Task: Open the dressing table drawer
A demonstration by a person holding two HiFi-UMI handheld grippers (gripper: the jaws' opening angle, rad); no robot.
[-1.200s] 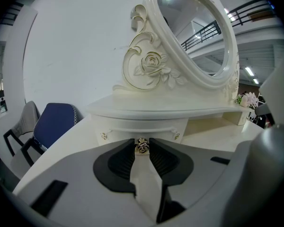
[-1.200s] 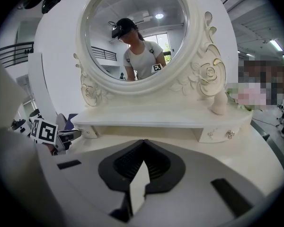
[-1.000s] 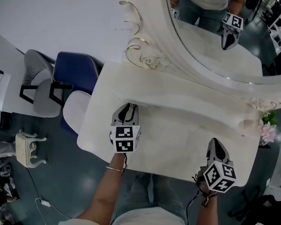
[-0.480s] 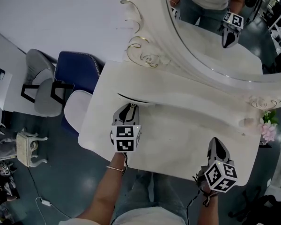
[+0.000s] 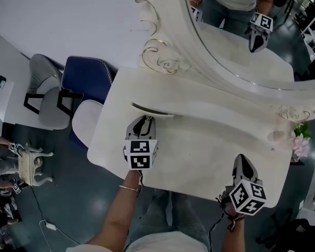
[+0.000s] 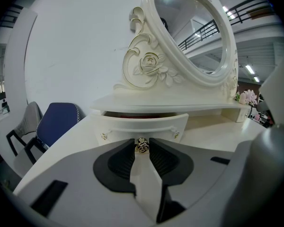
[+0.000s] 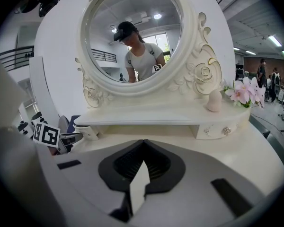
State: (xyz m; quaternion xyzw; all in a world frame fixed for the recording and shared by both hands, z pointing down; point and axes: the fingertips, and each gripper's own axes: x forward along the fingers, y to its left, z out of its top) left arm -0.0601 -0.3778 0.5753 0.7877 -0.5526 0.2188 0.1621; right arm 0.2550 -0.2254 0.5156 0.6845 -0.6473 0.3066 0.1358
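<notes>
The cream dressing table (image 5: 199,146) has a small left drawer (image 6: 141,125) under its raised shelf. The drawer stands pulled out a little, with a dark gap above its front. My left gripper (image 6: 142,142) is shut on the drawer's little metal knob (image 6: 142,146), pads on either side of it. In the head view the left gripper (image 5: 145,122) points at the drawer (image 5: 152,111) from the front. My right gripper (image 5: 242,160) hovers over the table's front right corner, shut and empty; in its own view the right gripper (image 7: 143,142) has its jaws meeting at the tips.
A big oval mirror (image 5: 241,41) rises behind the shelf. A second small drawer (image 7: 222,127), a figurine (image 7: 213,101) and pink flowers (image 7: 246,91) are at the right end. Left of the table stand a blue chair (image 5: 84,79), a grey chair (image 5: 42,94) and a small stool (image 5: 29,167).
Both grippers have stayed where they were, the left one still on the knob. A person has come into view at the far left edge by the stool.
</notes>
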